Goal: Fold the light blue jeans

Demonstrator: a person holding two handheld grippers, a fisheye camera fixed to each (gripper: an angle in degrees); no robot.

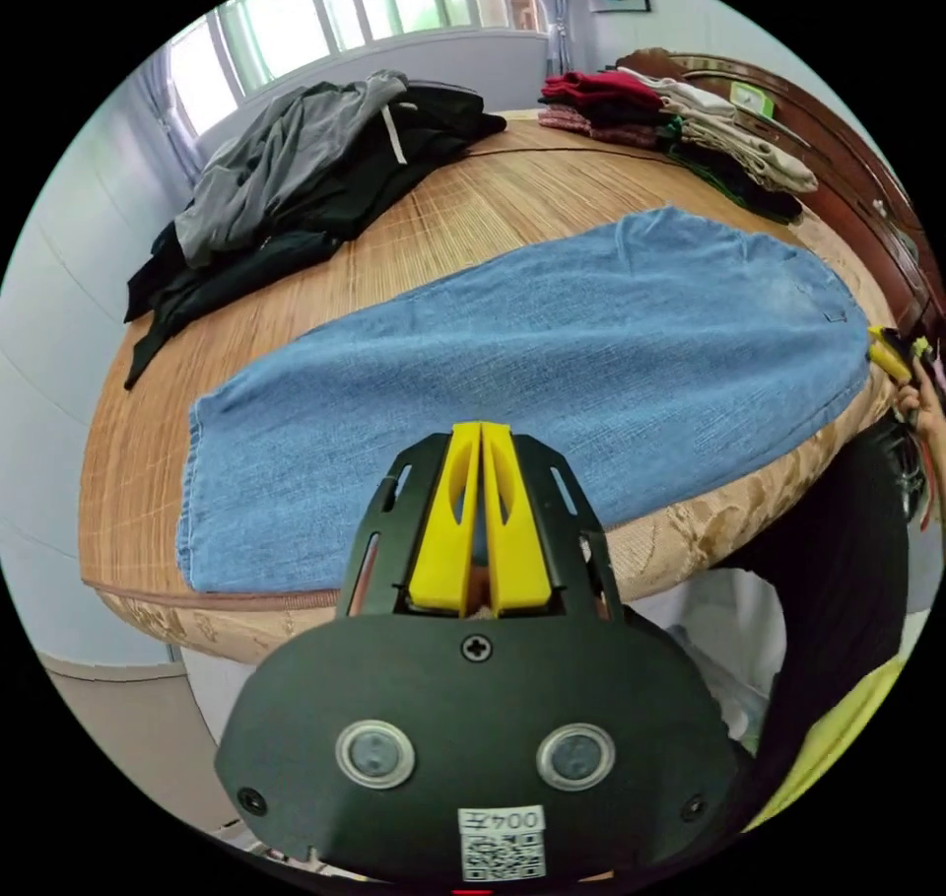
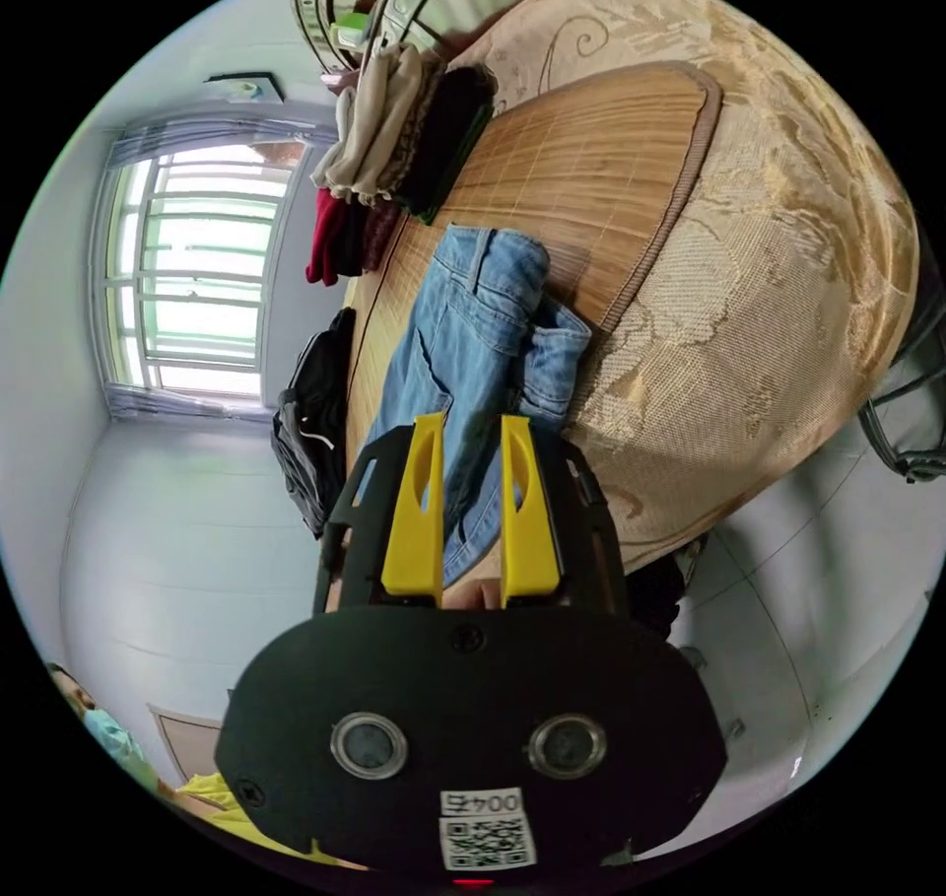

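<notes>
The light blue jeans point(image 1: 552, 364) lie flat and lengthwise on a bamboo mat point(image 1: 512, 196) that covers a bed. My left gripper point(image 1: 480, 430) hovers at the near edge of the denim with its yellow jaws pressed together; I see no cloth between them. At the right end of the jeans, the other gripper's yellow tip point(image 1: 887, 354) shows beside a hand point(image 1: 914, 398). In the right gripper view, the waist end of the jeans point(image 2: 473, 314) is rumpled at the mat's edge. My right gripper point(image 2: 470, 423) is open, and denim shows in the gap between its jaws.
A heap of dark and grey clothes point(image 1: 296, 176) lies at the far left of the mat. A stack of folded clothes point(image 1: 690, 127) sits by the wooden headboard point(image 1: 847, 167). The patterned mattress side point(image 2: 769, 275) drops off next to the jeans. A person point(image 2: 99, 728) is at the lower left edge.
</notes>
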